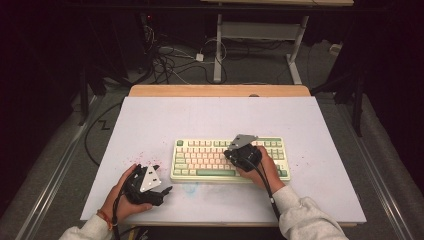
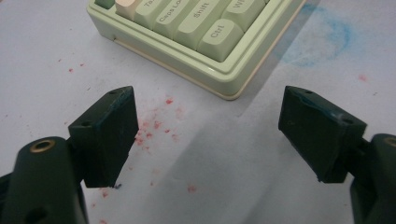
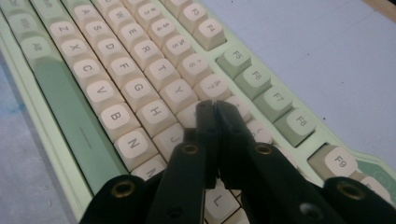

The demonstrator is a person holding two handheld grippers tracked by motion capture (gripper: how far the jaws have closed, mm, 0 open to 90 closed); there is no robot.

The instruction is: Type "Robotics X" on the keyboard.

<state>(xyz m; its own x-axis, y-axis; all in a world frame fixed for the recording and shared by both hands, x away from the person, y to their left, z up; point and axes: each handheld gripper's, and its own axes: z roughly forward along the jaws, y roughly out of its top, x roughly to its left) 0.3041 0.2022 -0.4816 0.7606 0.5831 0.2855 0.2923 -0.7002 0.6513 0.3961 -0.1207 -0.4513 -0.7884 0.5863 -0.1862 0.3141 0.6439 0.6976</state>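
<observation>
While right gripper (image 3: 214, 106) fingers pressed together over keyboard (image 1: 200, 161), left gripper (image 2: 210, 126) spread beside corner.

My left gripper (image 1: 167, 190) was black, with a grey three-cornered plate (image 1: 149, 179) on top at 12 o'clock and blocky dark pads (image 2: 109, 133). My right gripper (image 3: 215, 106) had brass-ringed screw holes (image 3: 189, 149) and a black cable (image 1: 266, 186) trailing toward 6 o'clock. I wore light grey sleeves (image 1: 305, 217) and an orange wristband (image 1: 103, 216).
</observation>
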